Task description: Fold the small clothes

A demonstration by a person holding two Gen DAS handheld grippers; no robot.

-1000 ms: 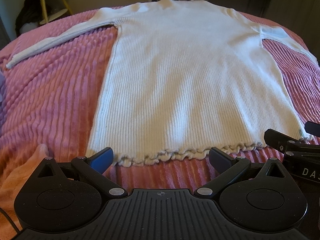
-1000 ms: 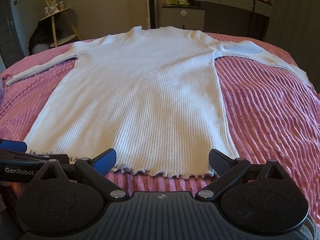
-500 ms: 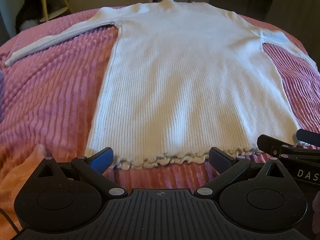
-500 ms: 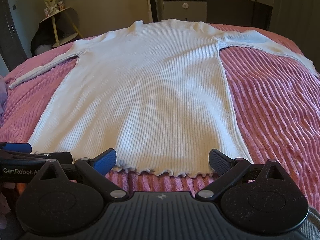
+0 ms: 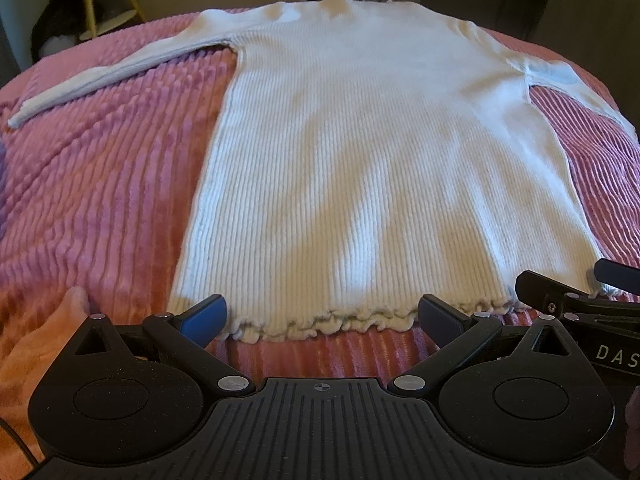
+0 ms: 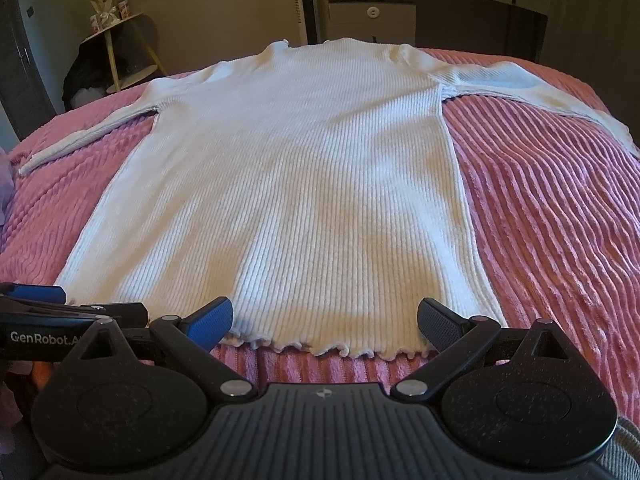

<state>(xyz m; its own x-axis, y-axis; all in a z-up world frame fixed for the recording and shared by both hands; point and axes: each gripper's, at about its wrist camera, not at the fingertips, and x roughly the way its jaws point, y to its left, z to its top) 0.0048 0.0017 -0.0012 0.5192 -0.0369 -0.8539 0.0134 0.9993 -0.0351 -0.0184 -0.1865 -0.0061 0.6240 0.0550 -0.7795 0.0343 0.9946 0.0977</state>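
Note:
A white ribbed long-sleeved sweater point(image 5: 360, 152) point(image 6: 304, 184) lies flat on a pink ribbed bedspread point(image 5: 100, 184) point(image 6: 552, 216), sleeves spread out, frilled hem toward me. My left gripper point(image 5: 320, 314) is open just short of the hem's left half, nothing between its fingers. Over the hem's right half my right gripper point(image 6: 324, 316) is open too, fingers wide apart at the frilled edge. Each gripper shows at the other view's edge: the right one point(image 5: 576, 292) by the hem's right corner, the left one point(image 6: 60, 308) by its left corner.
An orange cloth point(image 5: 36, 340) lies at the near left of the bed. Beyond the bed stand a small round side table point(image 6: 116, 52) at the far left and a dark dresser point(image 6: 440, 12) at the back. A purple cloth point(image 6: 5, 196) peeks in at the left edge.
Both grippers have crept forward toward the sweater's hem and lifted slightly, still open. The sweater has not moved.

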